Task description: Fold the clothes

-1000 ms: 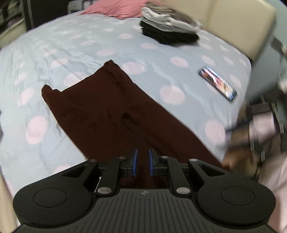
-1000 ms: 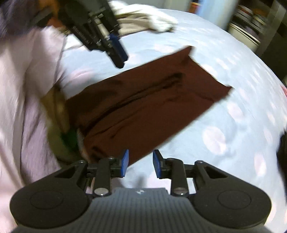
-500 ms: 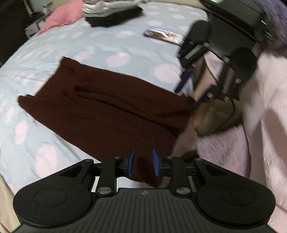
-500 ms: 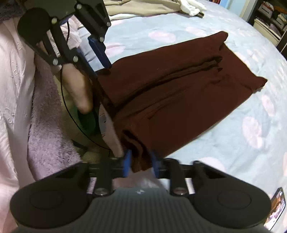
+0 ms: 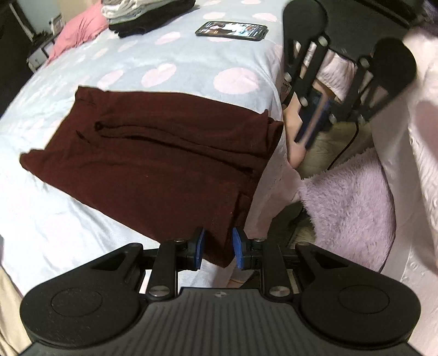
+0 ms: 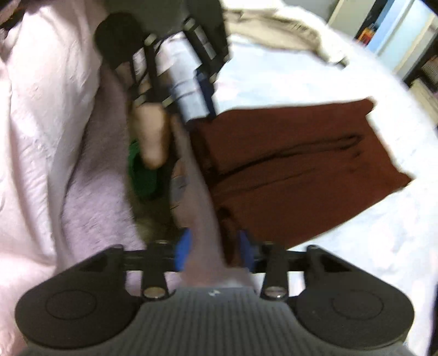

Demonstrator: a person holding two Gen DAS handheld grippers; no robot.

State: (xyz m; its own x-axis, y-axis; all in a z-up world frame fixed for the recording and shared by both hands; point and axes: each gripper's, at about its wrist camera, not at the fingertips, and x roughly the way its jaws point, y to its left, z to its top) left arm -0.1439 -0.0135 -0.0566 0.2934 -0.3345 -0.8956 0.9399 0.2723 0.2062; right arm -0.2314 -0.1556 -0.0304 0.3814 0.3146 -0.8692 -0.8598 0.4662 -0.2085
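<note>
Maroon trousers (image 5: 153, 153) flat on spotted bedsheet (image 5: 169, 54). Left gripper (image 5: 217, 247) jaws apart astride waistband corner; right gripper (image 6: 215, 249) jaws opening around other corner.

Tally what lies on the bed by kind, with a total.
Maroon garment spread flat: 1
Stack of folded clothes: 1
Phone: 1
Pink pillow: 1
Loose beige clothing: 1
Total: 5

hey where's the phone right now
In the left wrist view the phone lies face up on the dotted bedsheet near the top, beyond the maroon garment and right of the folded clothes stack.
</note>
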